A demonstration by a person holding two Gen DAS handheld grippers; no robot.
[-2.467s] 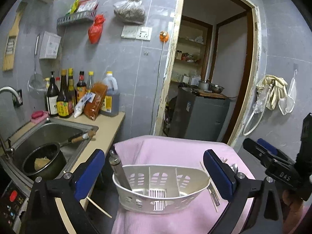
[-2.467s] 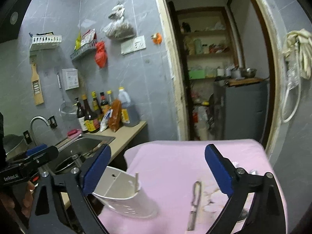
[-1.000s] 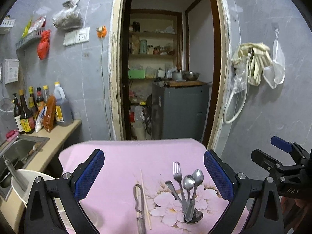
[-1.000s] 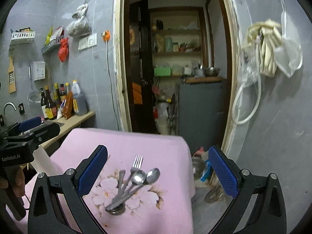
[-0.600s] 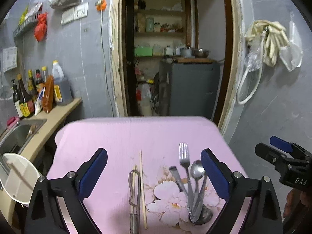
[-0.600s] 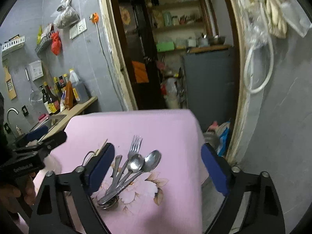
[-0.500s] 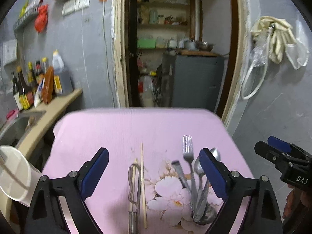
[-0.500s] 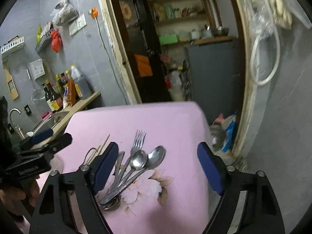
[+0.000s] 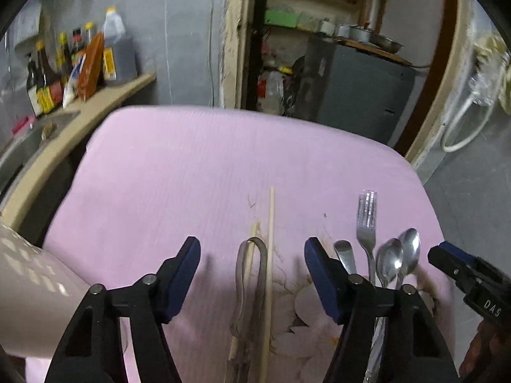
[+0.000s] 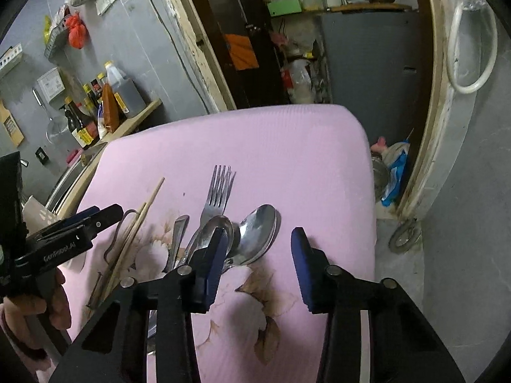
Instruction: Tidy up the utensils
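Note:
On the pink cloth point(image 9: 198, 172) lie wooden chopsticks point(image 9: 270, 223) and a thin metal loop tool point(image 9: 252, 261), between the fingers of my open left gripper point(image 9: 252, 268). To the right lie a fork point(image 9: 366, 217) and spoons point(image 9: 399, 255). In the right wrist view the fork point(image 10: 218, 191), the spoons point(image 10: 258, 233) and a flat handle point(image 10: 177, 233) lie just ahead of my open right gripper point(image 10: 255, 255). The chopsticks point(image 10: 143, 214) lie to their left. The white utensil basket point(image 9: 28, 293) stands at the left edge. Both grippers are empty.
A counter with sauce bottles point(image 9: 54, 73) and a sink point(image 9: 28, 134) runs along the left. A doorway with a grey cabinet point(image 9: 357, 86) lies behind the table. The right gripper shows in the left wrist view point(image 9: 469, 277), the left gripper in the right wrist view point(image 10: 70, 233).
Both grippers have swung from the basket side toward the loose utensils and come down close over them. The left now straddles the chopsticks and loop tool; the right sits by the spoons.

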